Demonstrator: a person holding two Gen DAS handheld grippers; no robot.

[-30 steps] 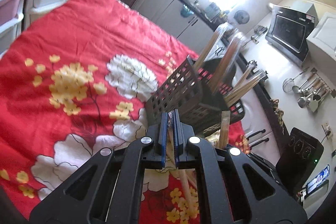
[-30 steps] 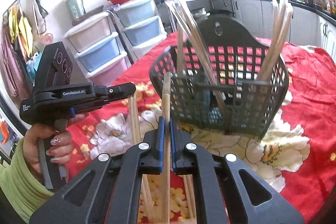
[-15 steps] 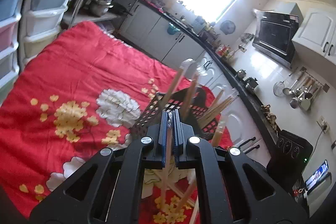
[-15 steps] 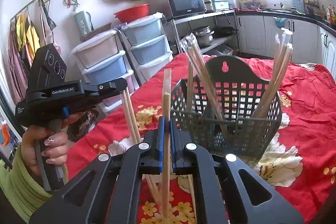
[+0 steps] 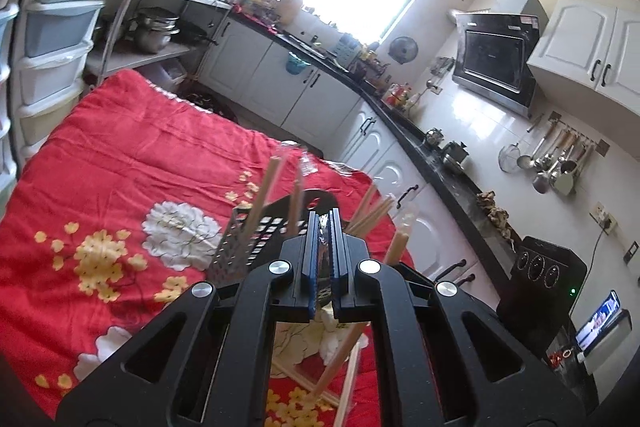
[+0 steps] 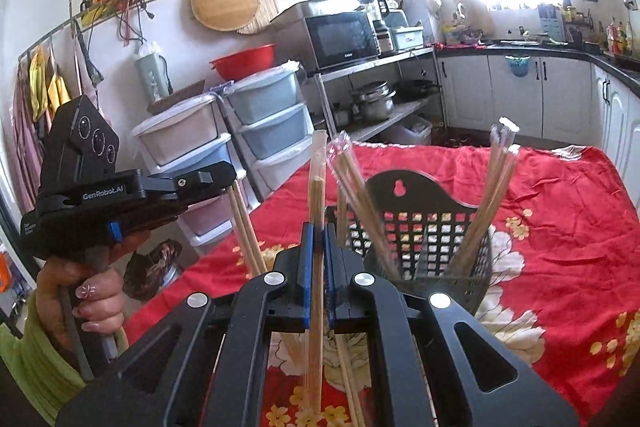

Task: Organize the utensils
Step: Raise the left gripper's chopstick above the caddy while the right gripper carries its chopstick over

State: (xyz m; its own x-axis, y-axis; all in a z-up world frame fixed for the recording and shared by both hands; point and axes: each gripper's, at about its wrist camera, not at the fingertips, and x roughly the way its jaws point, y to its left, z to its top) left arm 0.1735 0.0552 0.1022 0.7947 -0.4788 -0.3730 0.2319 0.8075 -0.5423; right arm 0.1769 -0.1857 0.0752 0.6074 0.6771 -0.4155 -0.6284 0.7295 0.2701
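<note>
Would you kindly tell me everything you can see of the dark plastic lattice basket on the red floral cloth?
The dark plastic lattice basket stands upright on the red floral cloth, beyond both grippers and apart from them. Its walls are an open square grid; its taller back panel is rounded on top with a keyhole hanging slot. Inside, wrapped wooden chopsticks lean outward in bundles toward the left and right ends, their tips rising well above the rim. An inner divider seems to separate the sides, though that is hard to confirm.

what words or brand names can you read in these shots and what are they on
"GenRobot.AI": white print on the side of the left tongs body, seen from the right wrist view.
Small white print at the rear of that same body: too small to read.
Logo on the microwave front: too blurred to read.
Phone screen at the lower right of the left wrist view: too small to read.
</note>
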